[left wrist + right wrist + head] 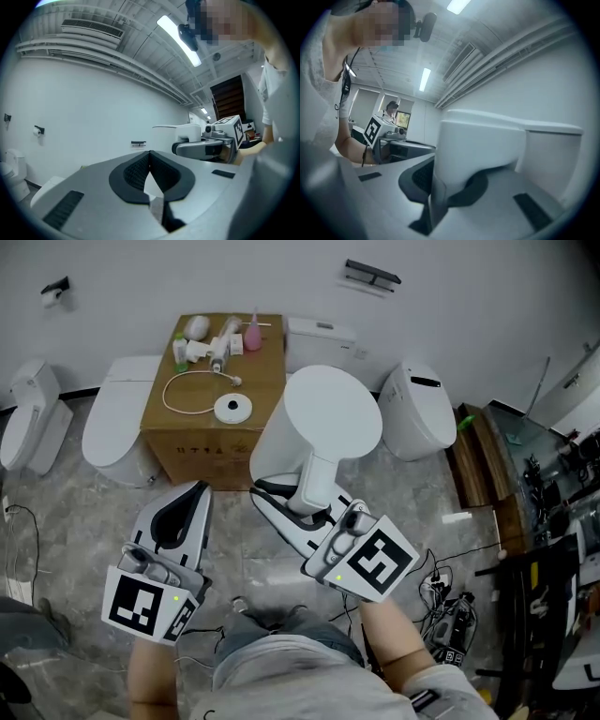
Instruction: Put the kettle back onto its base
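My left gripper point(195, 491) is clenched and empty, just short of the cardboard box point(202, 454). My right gripper point(284, 505) grasps the kettle point(330, 418) by its handle, off the box's right side. The base point(232, 409) lies on the box.

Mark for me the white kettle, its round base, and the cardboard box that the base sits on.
White plastic electric kettle point(333, 418): head view, on its round top.
Round white kettle base point(232, 409): head view, on its centre.
Brown cardboard box point(225, 460): head view, on its front wall.
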### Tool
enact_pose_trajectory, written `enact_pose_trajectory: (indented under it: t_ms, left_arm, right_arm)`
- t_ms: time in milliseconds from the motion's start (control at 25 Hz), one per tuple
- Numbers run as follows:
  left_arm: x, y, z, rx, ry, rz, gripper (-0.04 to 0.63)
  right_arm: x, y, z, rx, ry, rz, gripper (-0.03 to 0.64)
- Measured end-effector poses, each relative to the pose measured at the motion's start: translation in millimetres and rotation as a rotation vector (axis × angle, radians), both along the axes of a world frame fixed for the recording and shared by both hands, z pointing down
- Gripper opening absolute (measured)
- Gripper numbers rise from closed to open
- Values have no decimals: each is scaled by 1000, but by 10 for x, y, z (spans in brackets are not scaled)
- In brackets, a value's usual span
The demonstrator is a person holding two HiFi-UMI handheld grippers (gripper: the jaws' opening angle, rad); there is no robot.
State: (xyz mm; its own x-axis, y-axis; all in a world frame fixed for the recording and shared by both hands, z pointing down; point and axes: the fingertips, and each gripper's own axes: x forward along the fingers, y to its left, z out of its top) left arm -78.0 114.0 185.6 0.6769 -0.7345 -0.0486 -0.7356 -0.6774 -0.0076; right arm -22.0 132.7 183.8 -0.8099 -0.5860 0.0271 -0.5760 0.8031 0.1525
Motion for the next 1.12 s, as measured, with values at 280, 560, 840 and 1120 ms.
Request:
enact_pose_trajectory:
  t_ms: [280, 560, 840, 1120]
  left_arm:
    - [-100, -196, 17, 11, 5, 61, 9]
    - [-210, -444, 27, 27, -16, 65, 9]
    - [-143, -844, 22, 6, 24, 11, 9]
    - [248, -1334, 94, 2, 4, -85, 9]
  right_arm:
    - [-159, -154, 43, 26, 18, 7, 33]
    - [-324, -348, -39, 74, 29, 5, 34]
    - [-215, -663, -50, 90, 34, -45, 34]
    - [150, -1156, 49, 85, 47, -160, 34]
